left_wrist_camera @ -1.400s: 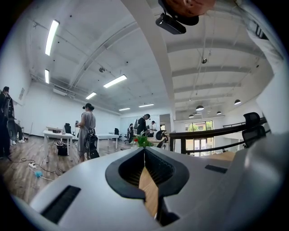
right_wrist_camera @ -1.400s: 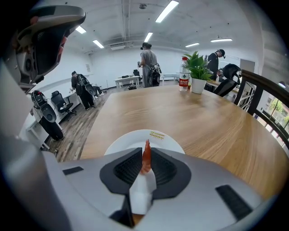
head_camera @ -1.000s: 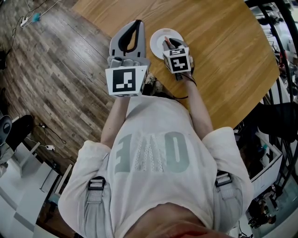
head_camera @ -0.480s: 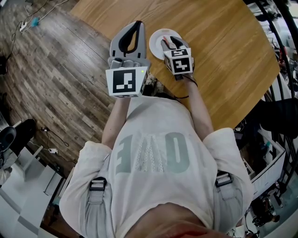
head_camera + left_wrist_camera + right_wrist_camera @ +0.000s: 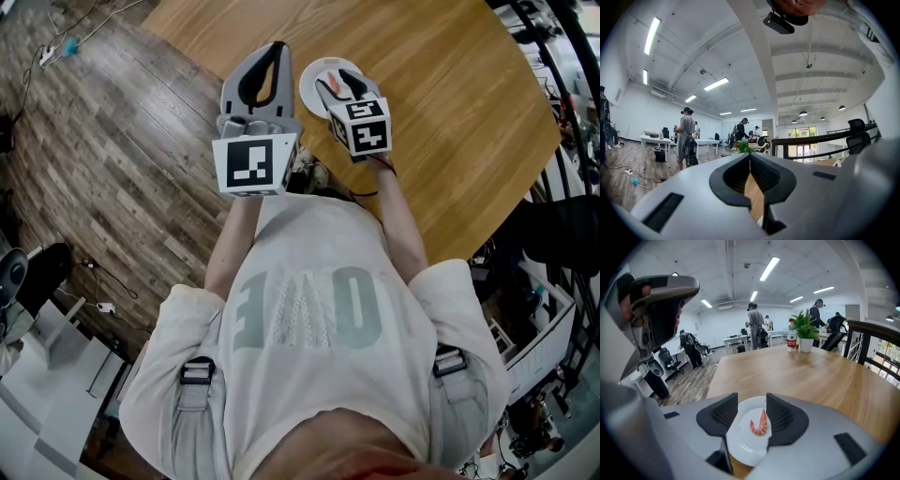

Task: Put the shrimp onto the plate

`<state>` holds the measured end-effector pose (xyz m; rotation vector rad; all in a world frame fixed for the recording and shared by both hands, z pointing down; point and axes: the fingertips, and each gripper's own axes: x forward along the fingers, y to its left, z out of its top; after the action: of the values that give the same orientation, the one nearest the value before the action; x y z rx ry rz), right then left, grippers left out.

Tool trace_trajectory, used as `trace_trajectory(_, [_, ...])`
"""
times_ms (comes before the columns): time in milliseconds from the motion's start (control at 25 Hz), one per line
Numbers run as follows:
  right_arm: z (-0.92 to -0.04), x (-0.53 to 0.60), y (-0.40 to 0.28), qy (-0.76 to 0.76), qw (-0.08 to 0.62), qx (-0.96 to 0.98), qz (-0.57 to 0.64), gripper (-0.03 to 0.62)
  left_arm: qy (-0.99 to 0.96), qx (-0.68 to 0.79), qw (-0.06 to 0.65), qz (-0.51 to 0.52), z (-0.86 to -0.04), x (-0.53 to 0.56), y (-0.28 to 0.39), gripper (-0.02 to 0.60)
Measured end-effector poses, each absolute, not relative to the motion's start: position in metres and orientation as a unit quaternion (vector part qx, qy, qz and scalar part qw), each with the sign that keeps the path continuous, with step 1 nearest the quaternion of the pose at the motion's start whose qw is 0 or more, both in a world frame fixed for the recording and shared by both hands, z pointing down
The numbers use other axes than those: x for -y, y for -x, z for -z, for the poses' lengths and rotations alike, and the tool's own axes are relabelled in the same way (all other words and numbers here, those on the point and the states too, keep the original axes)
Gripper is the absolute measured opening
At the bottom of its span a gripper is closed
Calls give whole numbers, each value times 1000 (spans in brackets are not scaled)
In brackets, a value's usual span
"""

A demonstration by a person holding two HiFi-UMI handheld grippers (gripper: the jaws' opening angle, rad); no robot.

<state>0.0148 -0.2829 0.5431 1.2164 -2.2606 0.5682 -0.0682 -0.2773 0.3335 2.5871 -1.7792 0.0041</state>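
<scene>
A small orange shrimp (image 5: 759, 424) lies on a white plate (image 5: 739, 439) near the edge of the round wooden table (image 5: 811, 376). My right gripper (image 5: 752, 405) hangs just above the plate. Its jaws are opening, one on each side of the shrimp, and neither pad presses on it. In the head view the plate (image 5: 313, 82) and shrimp (image 5: 334, 76) show partly under the right gripper (image 5: 336, 82). My left gripper (image 5: 273, 49) is held beside the plate at the table's edge. Its tips meet, with nothing between them. In its own view the left gripper (image 5: 750, 155) points out over the room.
A potted plant (image 5: 805, 333) and a bottle (image 5: 791, 339) stand at the table's far end. The table edge runs just left of the plate, with wooden floor (image 5: 112, 141) beyond. Several people and desks are in the background.
The right gripper's jaws have spread apart over the plate, and the shrimp now lies free on it. The left gripper has stayed put.
</scene>
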Motion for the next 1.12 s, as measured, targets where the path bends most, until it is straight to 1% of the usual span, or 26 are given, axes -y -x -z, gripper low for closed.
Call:
trace_trajectory(160, [-517, 284, -23, -468, 222, 831, -204, 125, -827, 562, -2, 4, -331, 273, 66, 12])
trace_trajectory(280, [-497, 288, -32, -494, 206, 827, -174, 56, -827, 563, -2, 6, -327, 268, 66, 12])
trace_trajectory(360, [-483, 292, -35, -508, 189, 826, -153, 30, -830, 557, -12, 11, -325, 269, 64, 12])
trace_trajectory(440, [-460, 287, -37, -519, 164, 828, -134, 20, -832, 555, -19, 14, -319, 263, 62, 12])
trace_trajectory(640, [-396, 280, -40, -535, 96, 835, -85, 19, -830, 557, -27, 26, -301, 252, 62, 12])
trace_trajectory(920, [-324, 266, -40, -532, 46, 845, -19, 20, -840, 540, -30, 44, -279, 243, 49, 12])
trace_trajectory(1120, [-271, 244, -40, -534, -6, 845, 26, 20, -839, 540, -43, 53, -257, 231, 47, 12])
